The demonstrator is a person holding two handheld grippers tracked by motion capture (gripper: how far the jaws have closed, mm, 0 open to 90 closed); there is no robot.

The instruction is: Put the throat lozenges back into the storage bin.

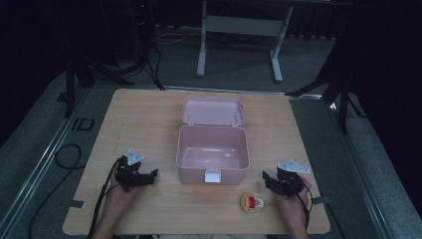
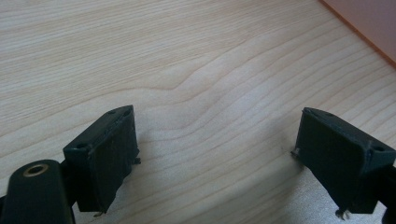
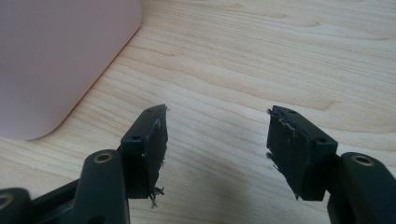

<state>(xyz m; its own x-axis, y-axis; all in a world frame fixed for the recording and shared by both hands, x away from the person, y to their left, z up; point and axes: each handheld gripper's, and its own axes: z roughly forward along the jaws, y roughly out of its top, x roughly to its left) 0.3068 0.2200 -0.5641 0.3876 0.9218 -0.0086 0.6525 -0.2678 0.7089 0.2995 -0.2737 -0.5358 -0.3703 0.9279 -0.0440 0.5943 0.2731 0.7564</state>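
Tin (image 1: pixel 253 203) lies on the desk (image 1: pixel 149 114) just left of the right gripper (image 1: pixel 271 181), nearer it than the left gripper (image 1: pixel 149 177); both stand apart, holding nothing.

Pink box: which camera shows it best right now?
The high view: the whole pink box shows there, lid open, inside bare. The right gripper view catches just one rounded corner of it, and the left gripper view a sliver of its wall.

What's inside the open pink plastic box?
The pink plastic box looks empty: bare pink floor with a shiny light spot. Its front wall hides the nearest strip of floor. The small round yellow snack pack lies outside, on the wooden table.
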